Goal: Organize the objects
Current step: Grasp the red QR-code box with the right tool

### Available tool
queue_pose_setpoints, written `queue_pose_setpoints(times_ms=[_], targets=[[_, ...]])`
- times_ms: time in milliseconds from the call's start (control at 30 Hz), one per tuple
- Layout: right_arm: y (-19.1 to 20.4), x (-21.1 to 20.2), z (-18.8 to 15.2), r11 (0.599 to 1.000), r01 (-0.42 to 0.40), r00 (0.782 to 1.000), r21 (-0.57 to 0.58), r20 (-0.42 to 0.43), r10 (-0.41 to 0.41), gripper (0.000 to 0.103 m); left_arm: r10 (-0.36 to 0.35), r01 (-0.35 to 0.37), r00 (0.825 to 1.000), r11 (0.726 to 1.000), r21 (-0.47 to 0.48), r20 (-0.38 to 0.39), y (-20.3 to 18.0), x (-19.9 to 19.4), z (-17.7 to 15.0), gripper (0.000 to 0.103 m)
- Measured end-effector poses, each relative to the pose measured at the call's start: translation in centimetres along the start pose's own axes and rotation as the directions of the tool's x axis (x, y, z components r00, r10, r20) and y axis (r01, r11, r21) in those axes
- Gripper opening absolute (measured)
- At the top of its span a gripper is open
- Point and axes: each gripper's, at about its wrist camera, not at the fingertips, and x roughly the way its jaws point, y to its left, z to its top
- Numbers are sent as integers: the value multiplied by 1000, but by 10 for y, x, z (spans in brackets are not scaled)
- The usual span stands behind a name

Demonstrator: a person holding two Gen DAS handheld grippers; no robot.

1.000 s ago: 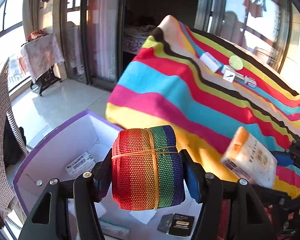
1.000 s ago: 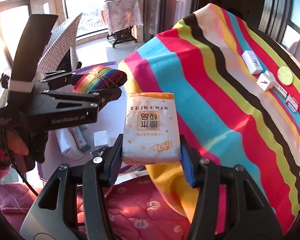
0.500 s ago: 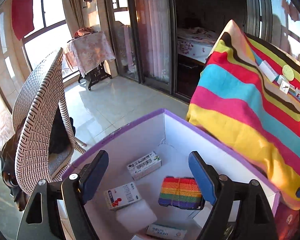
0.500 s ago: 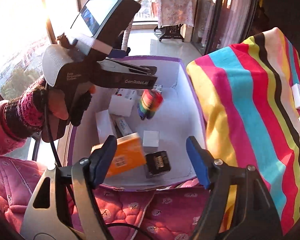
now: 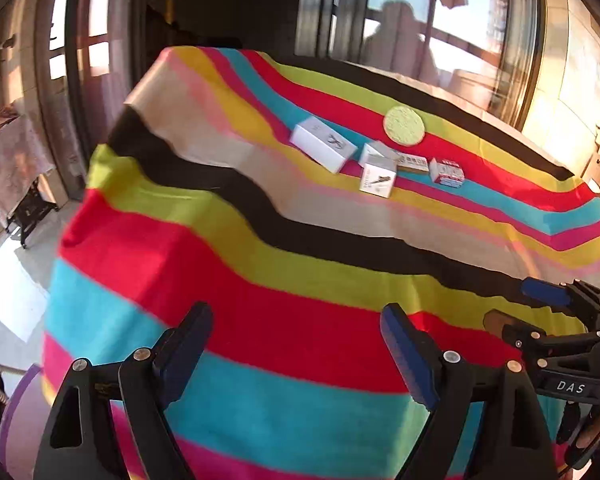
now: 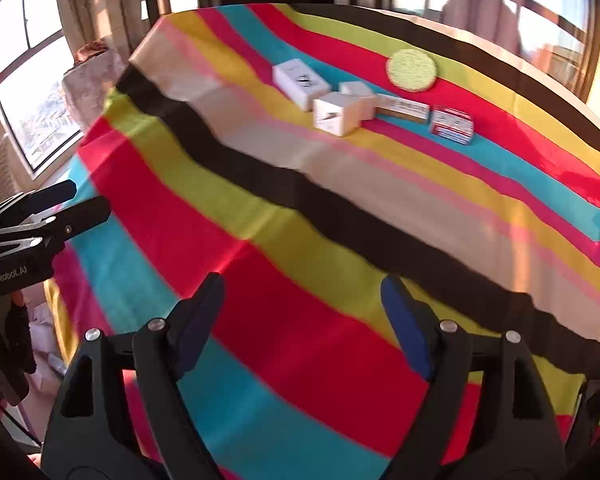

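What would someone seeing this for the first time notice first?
The bright striped cloth fills both views, draped over a table. Far across it lies a cluster of small white boxes, with a round pale green pad just beyond. Both grippers' fingers are empty in front.

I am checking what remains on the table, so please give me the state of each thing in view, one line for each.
Left gripper: jaws opening, nothing between them.
Right gripper: jaws opening, nothing between them.
Long white box: lying flat on the striped cloth.
White cube box: upright, closed.
Red and white packet: standing on the cloth.
Round green pad: lying flat.
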Motion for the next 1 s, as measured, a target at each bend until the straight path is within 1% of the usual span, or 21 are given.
queue_pose_setpoints(times_ms=[67,133,233,267,333,367,400,467,533,567,633,733,833,900,933,967,1000], targets=[[-37,16,11,997,61,998,41,-17,-60,83,-22,23,999,1000,12,-46,-20,30,13,87],[-73,38,21,991,95,995,95,-49,-90,83,-26,29,997,999,30,-75,-37,56,26,87],[-119,67,35,980,115,990,163,-102,-99,83,1,6,996,996,88,-87,-54,82,36,87],[-128,72,42,980,124,990,157,-91,-111,84,14,-4,996,994,105,-93,-56,89,37,87],[-140,87,58,989,112,990,93,-98,-102,84,25,-12,992,994,106,-127,-52,103,37,87],[-143,93,67,994,101,991,46,-90,-96,84,11,0,993,996,94,-118,-49,101,38,88],[-145,99,76,994,106,991,-12,-82,-107,85,-14,24,993,996,80,-118,-46,100,38,88],[-149,111,92,987,113,991,-116,-62,-120,85,-37,44,993,997,67,-111,-43,99,37,90],[-157,122,107,976,116,991,-186,-47,-127,86,-53,61,992,996,67,-117,-44,101,38,95],[-161,128,114,972,108,992,-208,-44,-119,86,-64,73,991,995,68,-120,-45,102,39,99],[-169,139,127,965,98,993,-242,-38,-111,87,-89,96,989,994,52,-118,-44,104,40,102],[-174,152,144,953,88,994,-290,-33,-102,87,-111,116,987,992,40,-116,-43,106,41,103],[-178,163,158,952,35,998,-303,-43,-50,87,-108,113,987,993,40,-116,-44,106,41,103],[-181,166,161,958,1,998,-288,-53,-17,87,-108,113,987,993,39,-116,-45,106,41,103],[-182,165,160,961,-15,998,-276,-57,-1,79,-109,114,987,993,38,-115,-45,106,42,103],[-183,162,159,965,-50,997,-258,-65,35,67,-109,114,987,993,38,-115,-45,106,42,103],[-184,158,156,971,-71,996,-228,-71,56,49,-108,113,987,993,38,-115,-46,106,42,103]])
